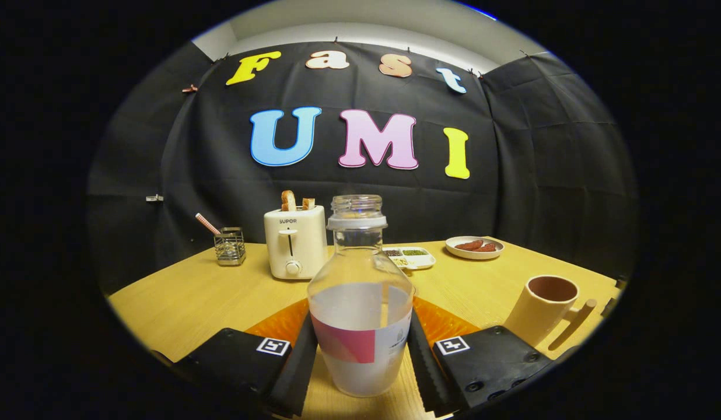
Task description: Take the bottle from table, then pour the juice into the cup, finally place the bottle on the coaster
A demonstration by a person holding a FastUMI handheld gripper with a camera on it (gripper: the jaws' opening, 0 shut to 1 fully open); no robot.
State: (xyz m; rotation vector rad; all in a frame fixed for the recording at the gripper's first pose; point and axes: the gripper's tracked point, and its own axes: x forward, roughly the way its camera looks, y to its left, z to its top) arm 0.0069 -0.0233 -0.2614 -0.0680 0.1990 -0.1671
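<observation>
We see the bottle (360, 303) upright on the tabletop (185, 303), between our fingers (429, 364), which flank its lower body and seem pressed on it for a firm lift. The cup (544, 309) waits to its right, the orange coaster (279, 324) behind it.

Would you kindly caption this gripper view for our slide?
Tool fingers flank an upright bottle by the orange coaster; cup waits nearby.
</observation>
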